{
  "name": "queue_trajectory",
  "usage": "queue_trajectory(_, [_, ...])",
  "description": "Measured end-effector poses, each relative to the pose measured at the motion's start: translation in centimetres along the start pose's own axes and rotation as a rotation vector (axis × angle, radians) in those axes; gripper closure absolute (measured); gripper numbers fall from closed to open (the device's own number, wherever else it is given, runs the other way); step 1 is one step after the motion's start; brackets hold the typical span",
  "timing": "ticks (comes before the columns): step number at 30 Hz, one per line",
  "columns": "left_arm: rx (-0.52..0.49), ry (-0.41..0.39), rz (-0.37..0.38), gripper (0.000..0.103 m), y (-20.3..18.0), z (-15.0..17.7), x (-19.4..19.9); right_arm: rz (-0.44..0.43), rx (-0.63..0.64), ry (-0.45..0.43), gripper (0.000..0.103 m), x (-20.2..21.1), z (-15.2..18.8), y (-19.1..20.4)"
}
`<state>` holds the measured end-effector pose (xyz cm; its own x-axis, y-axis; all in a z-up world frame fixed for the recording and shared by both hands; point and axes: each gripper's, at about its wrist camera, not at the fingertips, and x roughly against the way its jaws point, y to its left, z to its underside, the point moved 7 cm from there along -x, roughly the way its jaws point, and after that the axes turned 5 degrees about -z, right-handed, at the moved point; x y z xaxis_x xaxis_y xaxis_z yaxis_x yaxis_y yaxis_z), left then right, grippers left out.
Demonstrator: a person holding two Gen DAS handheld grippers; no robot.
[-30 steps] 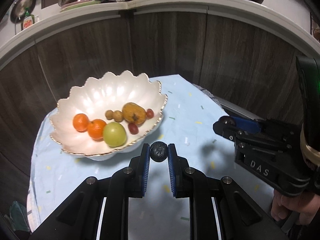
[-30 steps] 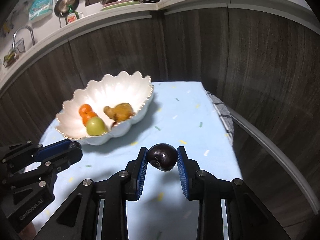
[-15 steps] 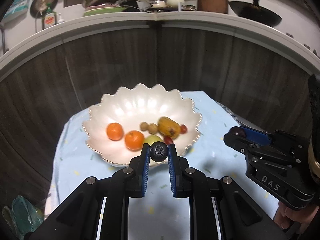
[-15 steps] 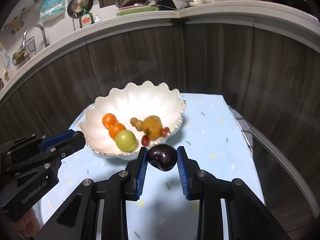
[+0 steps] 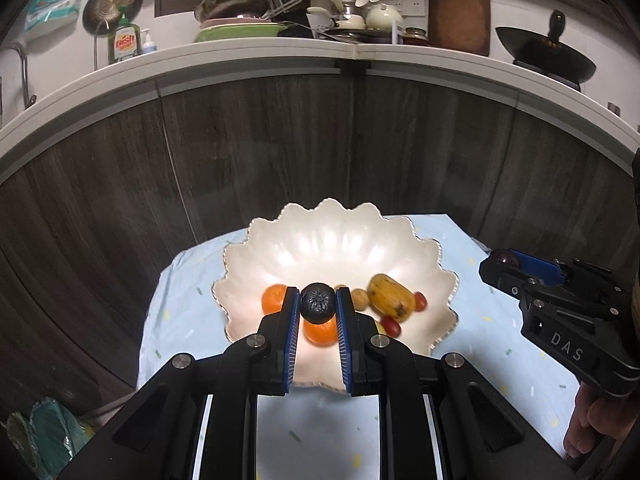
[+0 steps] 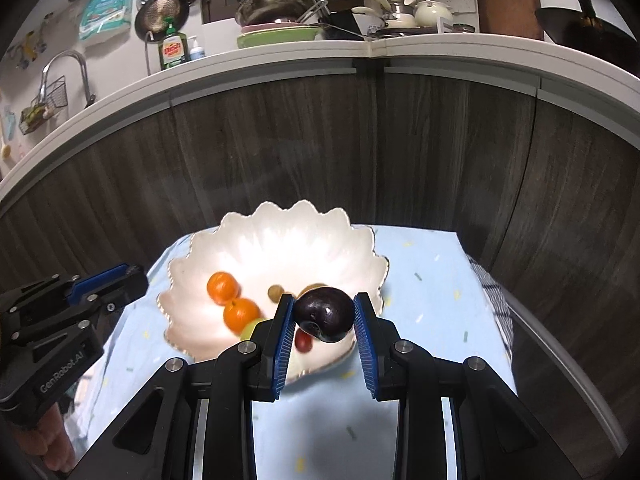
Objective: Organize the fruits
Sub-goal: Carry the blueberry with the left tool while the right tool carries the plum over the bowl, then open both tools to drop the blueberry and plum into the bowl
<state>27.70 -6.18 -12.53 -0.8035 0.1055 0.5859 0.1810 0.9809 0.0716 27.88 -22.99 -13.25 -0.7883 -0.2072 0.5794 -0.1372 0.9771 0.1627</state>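
Over the scalloped white bowl (image 5: 332,240), the left gripper (image 5: 317,304) is clamped on a small dark wrinkled fruit (image 5: 317,303), held above the oranges (image 5: 274,298), likely for dropping among them. At about three o'clock in the left view, the right gripper (image 6: 324,314) is clamped on a dark plum (image 6: 325,314) near the bowl's five-o'clock rim, probably waiting so the two don't collide. The bowl sits on a pale blue cloth (image 6: 420,280).

Dish soap bottle (image 5: 127,43), wok (image 5: 545,59)
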Motion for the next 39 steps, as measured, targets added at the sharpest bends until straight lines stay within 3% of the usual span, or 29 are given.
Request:
queue_trajectory(26, [-0.003,0.078,0.022,0.084,1.9,-3.0,-11.5,0.037,-0.072,0.097,0.072,-10.9,-3.1,-2.4])
queue_trajectory(39, [-0.004,0.143,0.04,0.083,1.7,-2.7,-15.5,0.055,-0.104,0.173,0.072,-14.4,-2.7,-3.8])
